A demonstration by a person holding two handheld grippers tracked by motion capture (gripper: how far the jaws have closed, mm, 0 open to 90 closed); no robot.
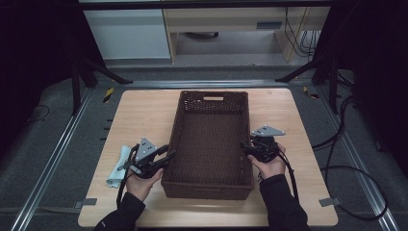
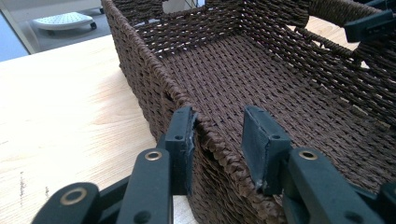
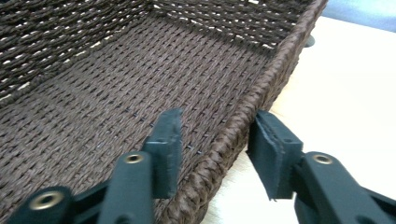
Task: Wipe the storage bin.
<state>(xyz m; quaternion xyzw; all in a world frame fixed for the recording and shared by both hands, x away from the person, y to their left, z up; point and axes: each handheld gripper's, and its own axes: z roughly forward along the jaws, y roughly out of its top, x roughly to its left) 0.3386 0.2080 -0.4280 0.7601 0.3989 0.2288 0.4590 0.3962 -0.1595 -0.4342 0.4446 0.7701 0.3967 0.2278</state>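
Note:
A dark brown woven basket (image 1: 179, 126) stands empty in the middle of the wooden table (image 1: 139, 113). My left gripper (image 1: 168, 155) is at the basket's left wall near the front. In the left gripper view, my left gripper (image 2: 222, 140) is open and straddles the basket's rim (image 2: 140, 65), one jaw against the outside and the other inside. My right gripper (image 1: 244, 147) is at the right wall. In the right gripper view, my right gripper (image 3: 219, 149) is open with the basket's rim (image 3: 275, 60) between its jaws, touching neither.
A pale blue cloth (image 1: 118, 168) lies on the table left of my left hand. The far wall of the basket has a handle cut-out (image 1: 213, 98). Black stands and cables surround the table on the floor.

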